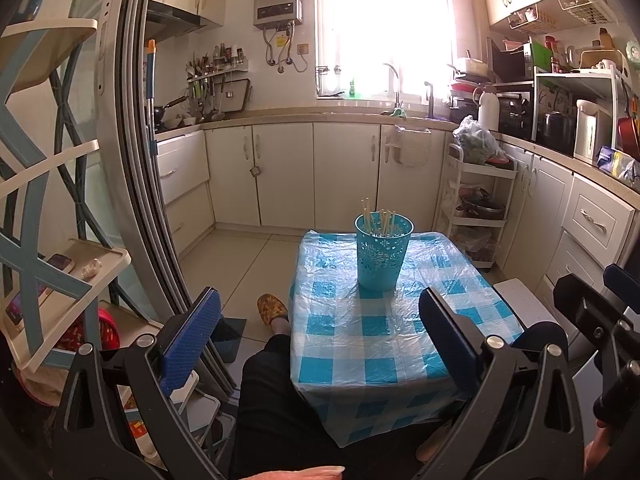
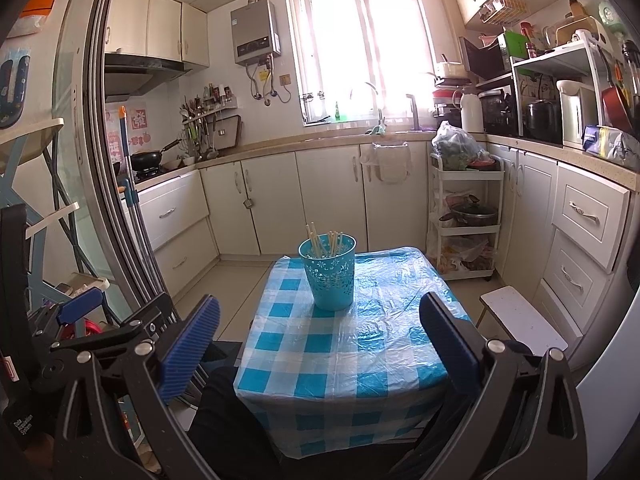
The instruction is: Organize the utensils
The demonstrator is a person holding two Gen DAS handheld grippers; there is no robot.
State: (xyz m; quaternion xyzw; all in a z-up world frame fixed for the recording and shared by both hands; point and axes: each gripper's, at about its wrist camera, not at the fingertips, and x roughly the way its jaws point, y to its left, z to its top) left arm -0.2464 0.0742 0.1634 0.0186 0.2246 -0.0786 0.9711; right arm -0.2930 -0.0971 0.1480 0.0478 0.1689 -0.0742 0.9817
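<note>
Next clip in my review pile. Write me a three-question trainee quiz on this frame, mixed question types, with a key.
1. True or false: the wooden chopsticks stand inside the perforated turquoise plastic cup.
2. What covers the small table? A) red cloth B) blue-and-white checked plastic sheet C) newspaper
3. Fill in: the left gripper and right gripper are both ___.

Key: 1 true; 2 B; 3 open, holding nothing.

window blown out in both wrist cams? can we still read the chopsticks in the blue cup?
Left wrist: window fully clipped, chopsticks still distinct in the blue cup. Right wrist: window less clipped, frame bars visible, glare on the plastic table cover. Fisheye bends the door frame in both.
</note>
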